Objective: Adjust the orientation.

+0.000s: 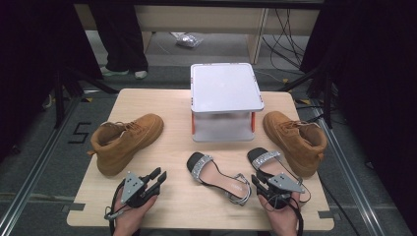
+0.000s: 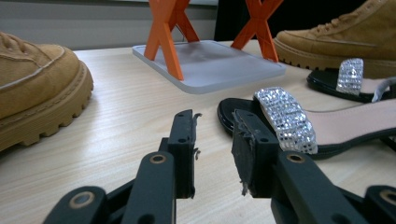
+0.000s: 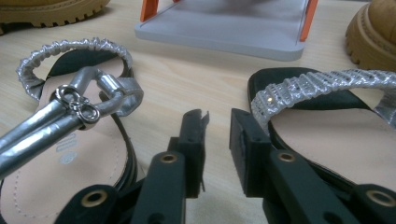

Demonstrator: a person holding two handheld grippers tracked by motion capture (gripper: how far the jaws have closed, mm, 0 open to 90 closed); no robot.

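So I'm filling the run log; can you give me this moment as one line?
left hand-held gripper: open, empty | right hand-held gripper: open, empty, by right sandal | left sandal: flat on table

A white two-tier rack (image 1: 226,88) with orange legs stands at the 12 o'clock side of the wooden tabletop (image 1: 172,147). One tan boot (image 1: 125,140) lies on its side at 9 o'clock, well apart from the rack, and a second tan boot (image 1: 295,140) rests at 3 o'clock, near the rack's lower tray. Beyond the tabletop, at 11 o'clock, a person's dark trouser legs (image 1: 123,44) stand on the grey floor, with a crumpled silvery bag (image 1: 189,41) near 12 o'clock.
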